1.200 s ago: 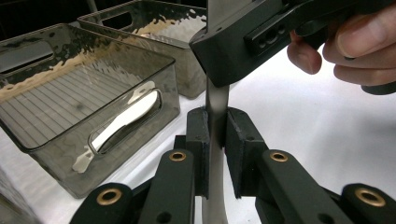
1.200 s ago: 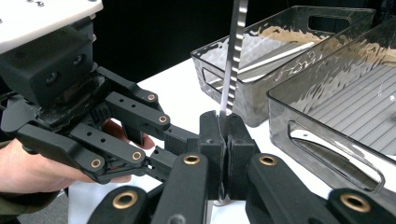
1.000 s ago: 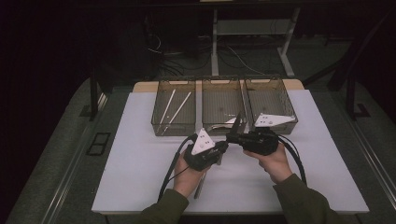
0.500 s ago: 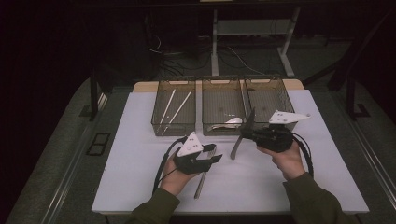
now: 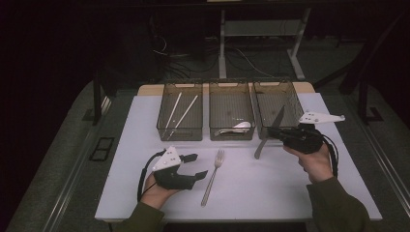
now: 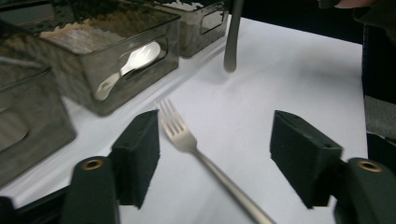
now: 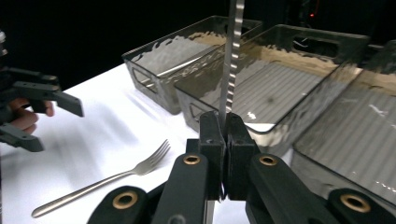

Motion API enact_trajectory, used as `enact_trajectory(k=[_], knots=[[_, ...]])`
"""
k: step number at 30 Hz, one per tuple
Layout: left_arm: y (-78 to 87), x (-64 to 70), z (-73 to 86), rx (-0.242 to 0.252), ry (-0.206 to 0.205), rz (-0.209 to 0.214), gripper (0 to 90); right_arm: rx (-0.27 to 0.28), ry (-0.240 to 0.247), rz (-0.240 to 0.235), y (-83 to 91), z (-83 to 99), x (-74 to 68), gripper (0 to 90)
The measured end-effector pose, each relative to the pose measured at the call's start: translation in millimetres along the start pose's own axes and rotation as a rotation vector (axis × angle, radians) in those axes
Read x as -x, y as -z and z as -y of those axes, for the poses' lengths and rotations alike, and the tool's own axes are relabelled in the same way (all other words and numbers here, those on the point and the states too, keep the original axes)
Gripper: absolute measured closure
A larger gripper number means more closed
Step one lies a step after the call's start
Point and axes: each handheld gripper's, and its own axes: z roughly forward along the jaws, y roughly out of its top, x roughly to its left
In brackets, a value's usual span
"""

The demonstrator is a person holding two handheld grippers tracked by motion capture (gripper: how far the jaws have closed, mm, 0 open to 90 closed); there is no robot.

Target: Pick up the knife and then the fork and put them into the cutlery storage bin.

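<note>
Beside the right clear plastic bin [image 5: 280, 104], right tool [image 7: 223, 140] is clamped on a serrated steel knife [image 5: 270, 129], blade angled up-away, handle toward the white table [image 5: 145, 145]. Left tool [image 6: 215, 154] gapes wide, empty, straddling a silver fork [image 6: 187, 137] whose tines point at the bins.

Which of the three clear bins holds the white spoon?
The middle bin holds the white spoon, near its front wall. The left bin holds two white chopsticks instead; the right bin has neither.

Fork [image 5: 213, 176] lies on the table [image 5: 251, 188] before three bins [image 5: 231, 112].
</note>
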Motion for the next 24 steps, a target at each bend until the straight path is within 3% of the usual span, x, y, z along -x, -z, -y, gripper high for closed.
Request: enact_trajectory(k=[8, 12, 24], knots=[[18.0, -1.9, 14.7, 0.006, -0.001, -0.016, 21.0, 0.015, -0.010, 0.048, 12.6, -1.1, 10.4, 88.0], [16.6, -4.2, 19.5, -0.014, 0.008, -0.022, 15.9, 0.015, -0.006, 0.081, 18.0, -3.8, 14.3, 87.9], [11.5, -5.0, 20.8, -0.031, 0.020, -0.025, 11.7, 0.037, -0.014, 0.147, 35.5, -11.7, 28.4, 88.0]])
